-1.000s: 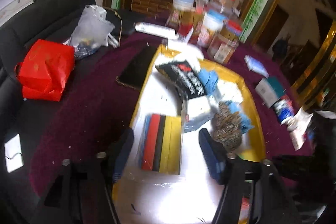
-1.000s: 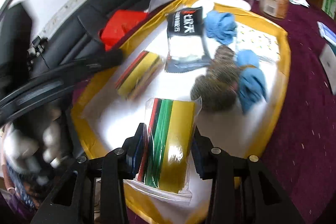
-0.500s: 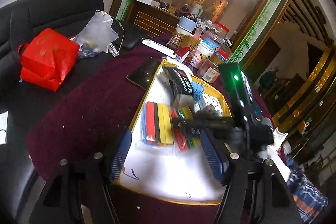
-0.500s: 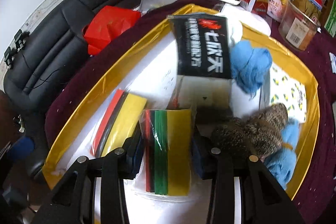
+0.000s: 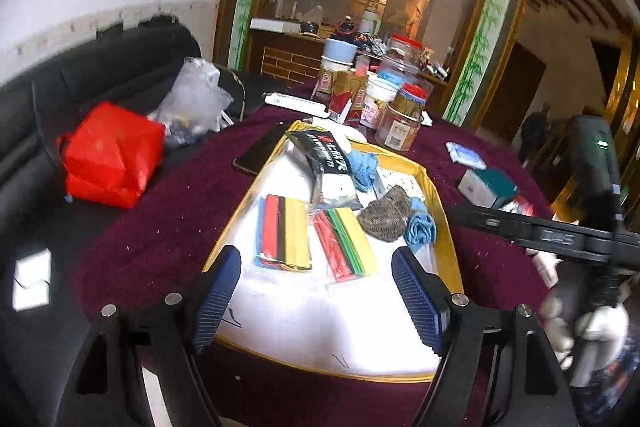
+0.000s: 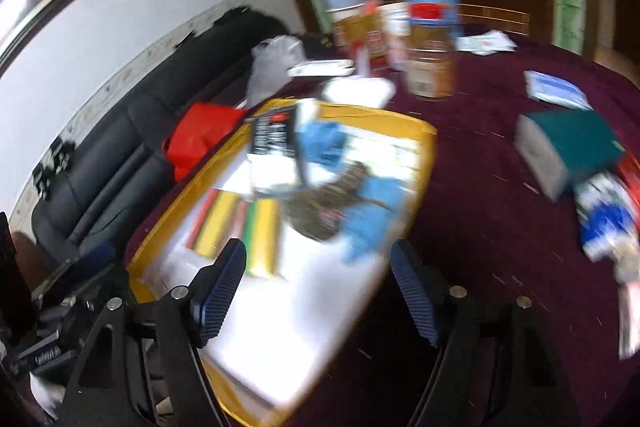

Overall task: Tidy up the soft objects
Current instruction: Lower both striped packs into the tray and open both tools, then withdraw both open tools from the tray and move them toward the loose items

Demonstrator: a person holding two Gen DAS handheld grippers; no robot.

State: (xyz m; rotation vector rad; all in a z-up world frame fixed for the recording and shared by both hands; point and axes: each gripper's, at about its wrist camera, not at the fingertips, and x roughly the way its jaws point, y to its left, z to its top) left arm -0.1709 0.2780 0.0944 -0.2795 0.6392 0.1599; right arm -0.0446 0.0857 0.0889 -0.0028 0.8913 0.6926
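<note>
A gold-rimmed tray (image 5: 442,215) with a white floor lies on the maroon table. In it lie two clear bags of coloured strips, one on the left (image 5: 283,233) and one beside it (image 5: 345,243), a black-and-white packet (image 5: 332,167), blue cloths (image 5: 419,225), and a brown speckled soft item (image 5: 387,213). My left gripper (image 5: 316,297) is open and empty above the tray's near end. My right gripper (image 6: 316,293) is open and empty, raised above the tray's (image 6: 425,163) near right edge; that view is blurred. The second strip bag (image 6: 262,241) lies on the tray.
Jars and boxes (image 5: 384,99) crowd the table's far side. A dark phone (image 5: 260,149) lies left of the tray. A red bag (image 5: 110,155) and a clear plastic bag (image 5: 196,99) sit on the black sofa. A teal box (image 6: 568,147) and packets lie right of the tray.
My right gripper let go of the green-and-yellow strip bag beside the first bag, opened, and pulled back up to the right. My left gripper rose and drew back from the tray.
</note>
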